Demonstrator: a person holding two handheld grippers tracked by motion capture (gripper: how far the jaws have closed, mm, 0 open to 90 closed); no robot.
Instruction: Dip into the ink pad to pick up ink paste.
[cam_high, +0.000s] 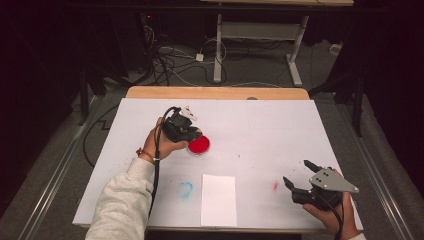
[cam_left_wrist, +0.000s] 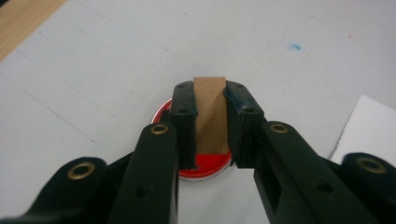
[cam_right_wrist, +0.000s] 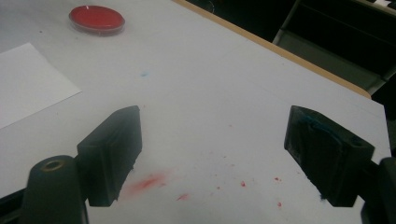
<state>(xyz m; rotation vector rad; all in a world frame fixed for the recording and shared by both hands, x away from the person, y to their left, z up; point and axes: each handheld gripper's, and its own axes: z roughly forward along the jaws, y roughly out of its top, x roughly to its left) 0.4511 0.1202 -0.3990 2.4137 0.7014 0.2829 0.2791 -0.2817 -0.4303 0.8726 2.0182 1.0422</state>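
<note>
Resting low near my edge of the counter (cam_high: 260, 115), my right claw (cam_high: 298, 176) sits wide open with nothing in it, parked over a red smear (cam_right_wrist: 147, 182), out of the way, I'd judge. Beside it lies a white paper sheet (cam_high: 218, 199), probably waiting for a print. Farther out, my left claw (cam_left_wrist: 211, 122) is clamped on a wooden block (cam_left_wrist: 211, 112), its lower end over the red ink dish (cam_high: 200, 145), likely for inking.

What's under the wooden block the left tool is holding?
Below the wooden block, clamped in the left tool, sits the round red ink dish. The block's underside is hidden, so contact with the ink can't be told.
</note>
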